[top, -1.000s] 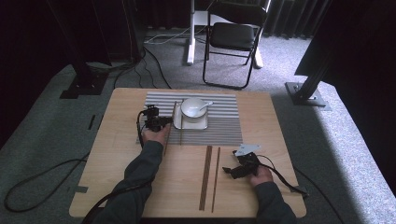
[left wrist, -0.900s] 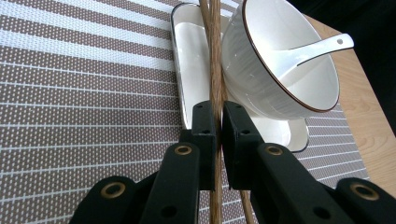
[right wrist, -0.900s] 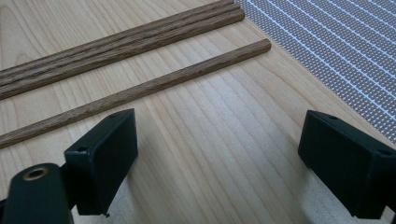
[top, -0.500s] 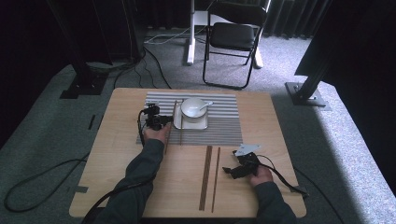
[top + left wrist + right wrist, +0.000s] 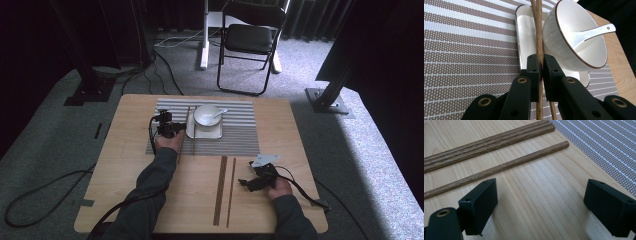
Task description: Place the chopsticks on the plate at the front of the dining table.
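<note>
1. Grey carpet surrounds your light wooden table (image 5: 125, 165); a black folding chair (image 5: 248, 40) stands beyond its 12 o'clock edge, with cables trailing over the floor near the 11 o'clock corner.
2. Your left gripper (image 5: 539, 65) has its jaws pressed together on a pair of brown chopsticks (image 5: 538, 30). In the left gripper view, both sticks run straight up between the two black pads, which bear on them from either side.
3. Those chopsticks lie on the striped placemat (image 5: 235, 135), just beside the 9 o'clock edge of the white tray (image 5: 204, 134). In the high view they show as two thin lines, one at your left gripper (image 5: 170, 128) and one nearer the tray.
4. A white bowl (image 5: 574, 37) with a dark rim sits on the tray (image 5: 525, 32), tilted in the left gripper view; a white spoon (image 5: 594, 31) rests inside it, handle toward the rim.
5. The placemat occupies the 12 o'clock half of the table, and your left hand (image 5: 169, 142) lies on its 9 o'clock part.
6. Your right gripper (image 5: 540, 202) has its jaws wide apart, holding nothing, over bare wood.
7. More chopsticks (image 5: 224, 187) lie on the bare wood toward 6 o'clock: a close pair and a single one beside it, just at 9 o'clock of your right gripper (image 5: 257, 181).
8. In the right gripper view, the single stick (image 5: 499, 168) passes just beyond the jaw tips; whether it touches either jaw, you cannot tell.
</note>
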`<state>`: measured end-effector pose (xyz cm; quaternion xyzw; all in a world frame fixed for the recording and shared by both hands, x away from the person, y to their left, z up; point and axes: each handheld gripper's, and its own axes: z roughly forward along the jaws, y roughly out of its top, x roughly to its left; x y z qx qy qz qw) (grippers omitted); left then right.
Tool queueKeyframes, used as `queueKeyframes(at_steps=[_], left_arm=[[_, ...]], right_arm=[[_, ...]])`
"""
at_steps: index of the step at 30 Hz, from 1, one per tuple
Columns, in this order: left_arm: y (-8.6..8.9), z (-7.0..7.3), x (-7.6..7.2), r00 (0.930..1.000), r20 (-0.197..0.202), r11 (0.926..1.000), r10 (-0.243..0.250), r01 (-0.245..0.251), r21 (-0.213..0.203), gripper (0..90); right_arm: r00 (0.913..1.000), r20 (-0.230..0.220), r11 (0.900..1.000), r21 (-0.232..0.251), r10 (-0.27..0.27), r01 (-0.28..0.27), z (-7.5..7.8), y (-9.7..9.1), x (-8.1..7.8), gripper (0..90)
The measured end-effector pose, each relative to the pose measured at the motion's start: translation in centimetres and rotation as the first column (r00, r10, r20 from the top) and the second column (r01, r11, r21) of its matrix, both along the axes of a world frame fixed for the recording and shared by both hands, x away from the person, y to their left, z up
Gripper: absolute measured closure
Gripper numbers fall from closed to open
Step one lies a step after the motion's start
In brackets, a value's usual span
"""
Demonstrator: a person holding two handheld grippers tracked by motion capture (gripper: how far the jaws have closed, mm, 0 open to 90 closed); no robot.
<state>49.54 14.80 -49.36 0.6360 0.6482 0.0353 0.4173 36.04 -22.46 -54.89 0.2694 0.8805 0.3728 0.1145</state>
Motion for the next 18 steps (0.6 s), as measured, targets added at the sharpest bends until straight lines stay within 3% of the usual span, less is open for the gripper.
queueKeyframes(at_steps=[18], left_arm=[[-0.36,-0.44,0.77,0.9998,-0.018,1.0,0.003,-0.003,0.007,84.3]], right_arm=[[1.0,0.0,1.0,0.0,0.0,0.0,0.0,0.0,0.0,11.3]])
